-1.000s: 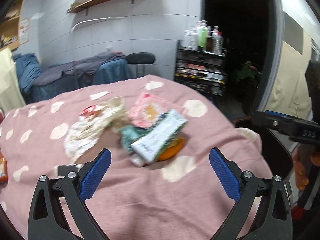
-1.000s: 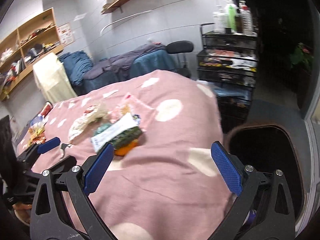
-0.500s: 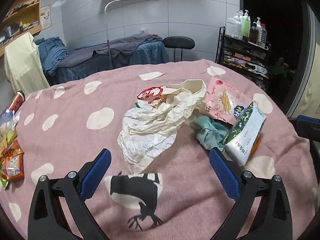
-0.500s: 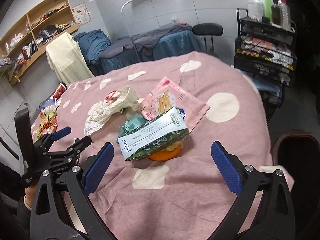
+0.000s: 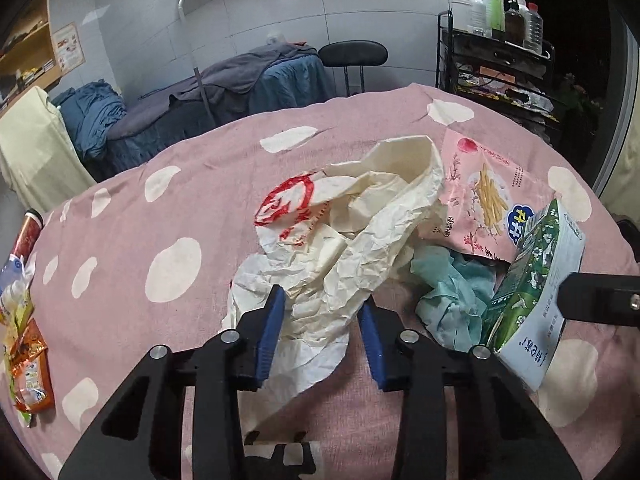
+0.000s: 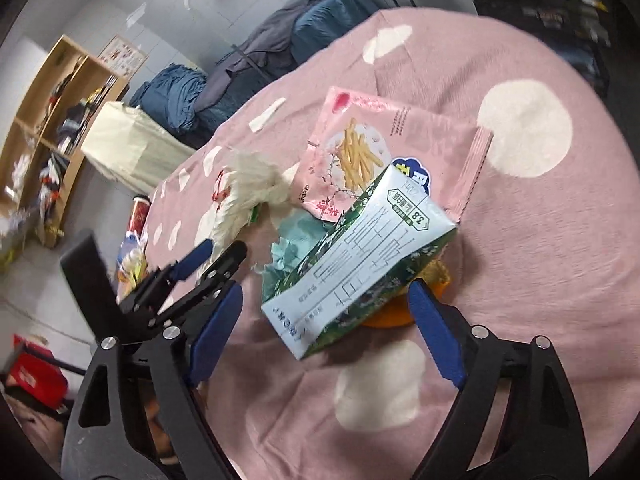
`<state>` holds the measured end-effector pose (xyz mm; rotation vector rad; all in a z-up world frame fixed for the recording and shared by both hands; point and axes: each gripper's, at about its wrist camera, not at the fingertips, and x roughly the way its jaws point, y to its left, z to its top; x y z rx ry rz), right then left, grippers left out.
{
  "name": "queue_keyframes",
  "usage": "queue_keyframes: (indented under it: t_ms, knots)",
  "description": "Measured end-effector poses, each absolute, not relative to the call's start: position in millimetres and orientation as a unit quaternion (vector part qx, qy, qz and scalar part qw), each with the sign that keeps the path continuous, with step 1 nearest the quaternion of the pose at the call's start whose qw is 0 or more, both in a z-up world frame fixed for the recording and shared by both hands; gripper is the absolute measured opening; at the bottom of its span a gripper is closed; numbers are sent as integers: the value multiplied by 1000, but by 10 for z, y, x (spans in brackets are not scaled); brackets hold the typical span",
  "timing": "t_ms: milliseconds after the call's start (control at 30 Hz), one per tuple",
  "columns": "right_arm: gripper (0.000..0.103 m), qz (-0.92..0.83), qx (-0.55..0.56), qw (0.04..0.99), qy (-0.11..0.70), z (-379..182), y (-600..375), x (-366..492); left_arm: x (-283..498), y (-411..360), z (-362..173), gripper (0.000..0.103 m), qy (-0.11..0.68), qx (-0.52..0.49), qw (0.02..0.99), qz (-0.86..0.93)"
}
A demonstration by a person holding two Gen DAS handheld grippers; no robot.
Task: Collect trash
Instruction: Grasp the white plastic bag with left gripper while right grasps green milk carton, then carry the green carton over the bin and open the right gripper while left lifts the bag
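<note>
A crumpled cream paper bag point(image 5: 360, 232) with a red print lies on the pink spotted tablecloth point(image 5: 160, 208). My left gripper point(image 5: 322, 300) is down on the bag's near end, its jaws closing with both blue pads against the paper. It shows at the left of the right wrist view as the left gripper point(image 6: 200, 264). A green and white carton point(image 6: 360, 264) rests tilted on an orange object point(image 6: 392, 316). My right gripper point(image 6: 325, 289) straddles the carton, its jaws closing but clear of it. A pink snack bag point(image 6: 360, 148) and teal tissue point(image 5: 452, 288) lie alongside.
Snack wrappers point(image 5: 28, 360) and a red can point(image 5: 26, 228) sit at the table's left edge. Behind the table stand a draped bed point(image 5: 240, 84), a black stool point(image 5: 352, 54) and a black cart with bottles point(image 5: 496, 52). Wooden shelves point(image 6: 52, 128) line the left wall.
Both grippers came forward and down onto the pile. The left jaws went from wide to narrow around the paper bag. The right gripper rolled and now straddles the carton.
</note>
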<state>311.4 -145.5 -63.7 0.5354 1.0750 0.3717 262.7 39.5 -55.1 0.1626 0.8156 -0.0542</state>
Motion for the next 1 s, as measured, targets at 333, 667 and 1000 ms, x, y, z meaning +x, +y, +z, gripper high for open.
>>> queue_keyframes:
  t_ms: [333,667,1000]
  knots:
    - [70,149,262,812,500,-793,-1365,3282,2317,662,-365,15,358,-8,933,-35]
    - [56,209,272,823,453,-571,-1446,3105,1981,691,-209,14,325,-47,944,-41]
    - [56,227,242,859,390,-201,-1698,2668,1708,555,-89,14,297,-54,951,-64]
